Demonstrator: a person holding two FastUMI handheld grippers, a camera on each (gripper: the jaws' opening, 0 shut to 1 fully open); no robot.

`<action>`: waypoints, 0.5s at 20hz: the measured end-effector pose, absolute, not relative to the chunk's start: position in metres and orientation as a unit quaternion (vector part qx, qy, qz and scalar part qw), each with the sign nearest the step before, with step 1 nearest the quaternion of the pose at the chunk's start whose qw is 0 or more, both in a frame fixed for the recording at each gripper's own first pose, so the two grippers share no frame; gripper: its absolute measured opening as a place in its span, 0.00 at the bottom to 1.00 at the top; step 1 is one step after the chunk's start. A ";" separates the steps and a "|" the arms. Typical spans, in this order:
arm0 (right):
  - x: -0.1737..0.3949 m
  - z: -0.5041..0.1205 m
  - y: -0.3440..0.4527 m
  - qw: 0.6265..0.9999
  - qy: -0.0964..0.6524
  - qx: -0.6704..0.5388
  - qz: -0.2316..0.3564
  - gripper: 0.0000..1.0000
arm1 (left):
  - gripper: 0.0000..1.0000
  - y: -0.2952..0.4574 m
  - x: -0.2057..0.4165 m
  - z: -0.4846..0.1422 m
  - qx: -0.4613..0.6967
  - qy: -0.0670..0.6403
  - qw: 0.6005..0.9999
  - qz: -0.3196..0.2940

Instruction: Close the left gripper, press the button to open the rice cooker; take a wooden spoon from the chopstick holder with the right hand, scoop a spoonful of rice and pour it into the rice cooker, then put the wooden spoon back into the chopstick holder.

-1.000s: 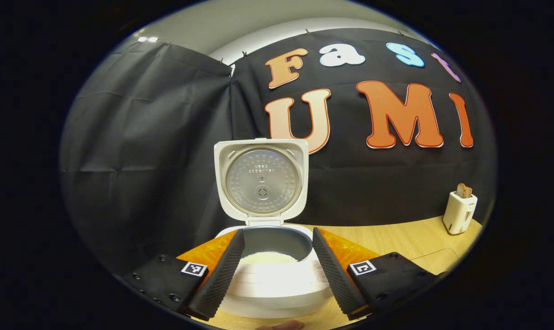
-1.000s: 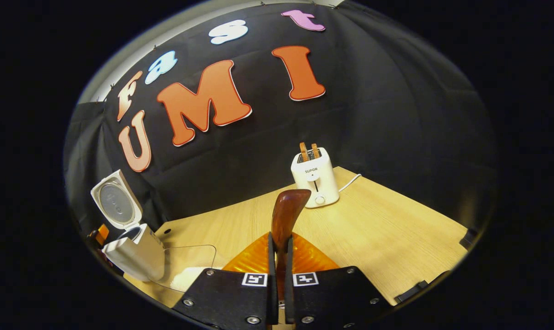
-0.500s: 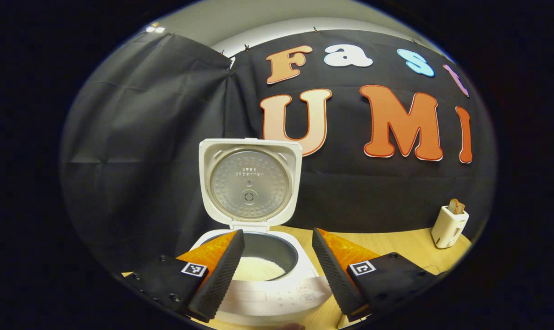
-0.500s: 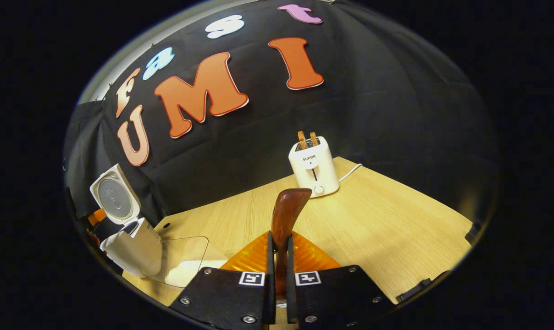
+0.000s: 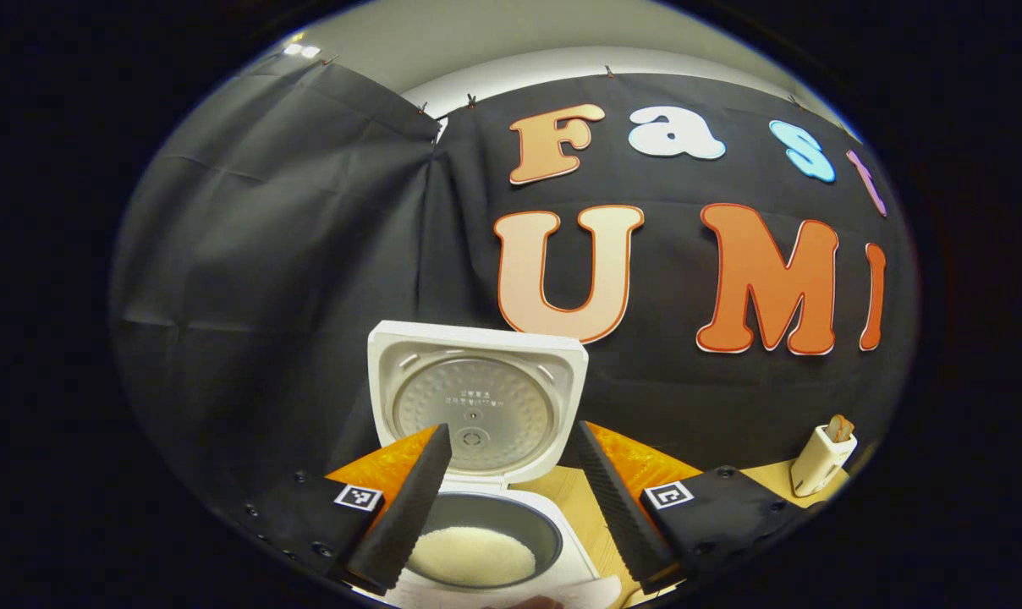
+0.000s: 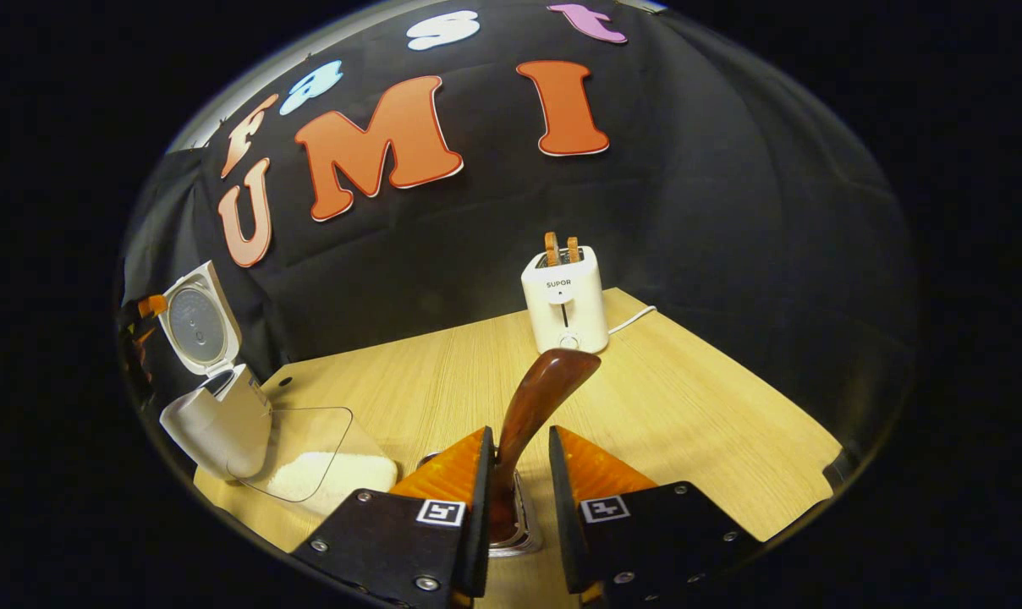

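The dark-brown wooden spoon (image 6: pixel 535 404) stands in the metal chopstick holder (image 6: pixel 511 529), between the spread fingers of the right gripper (image 6: pixel 517 499), released. The white rice cooker (image 5: pixel 477 406) gapes, rice inside; the left gripper (image 5: pixel 511 499) is spread. Task looks finished.

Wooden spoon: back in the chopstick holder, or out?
In. The wooden spoon stands tilted in the chopstick holder, between the right hand-held gripper's parted fingers; whether a finger touches it, cannot tell.
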State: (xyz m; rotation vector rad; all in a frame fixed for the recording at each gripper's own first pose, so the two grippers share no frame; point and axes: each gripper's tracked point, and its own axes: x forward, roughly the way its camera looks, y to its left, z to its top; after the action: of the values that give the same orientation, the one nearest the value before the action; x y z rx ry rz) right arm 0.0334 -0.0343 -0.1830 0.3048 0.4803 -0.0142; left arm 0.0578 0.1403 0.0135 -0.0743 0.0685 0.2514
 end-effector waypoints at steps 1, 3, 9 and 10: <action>0.034 -0.183 -0.035 0.959 0.239 0.153 -0.006 0.41 | 0.96 0.143 0.063 0.021 -0.040 0.035 0.991 0.124; 0.035 -0.182 -0.039 0.959 0.239 0.152 -0.009 0.46 | 0.96 0.153 0.074 0.036 -0.037 0.034 0.990 0.128; 0.044 -0.149 -0.066 0.973 0.197 0.115 -0.036 0.67 | 0.97 0.180 0.115 0.081 -0.014 0.014 0.989 0.146; 0.045 -0.141 -0.071 0.975 0.188 0.112 -0.040 0.68 | 0.97 0.182 0.122 0.090 -0.008 0.008 0.989 0.146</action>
State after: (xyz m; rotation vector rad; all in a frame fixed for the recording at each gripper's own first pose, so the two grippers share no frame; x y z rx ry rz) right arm 0.0452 -0.0707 -0.1405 0.2256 0.3787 -0.0816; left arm 0.1225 0.1819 0.0900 -0.0153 0.0158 0.2927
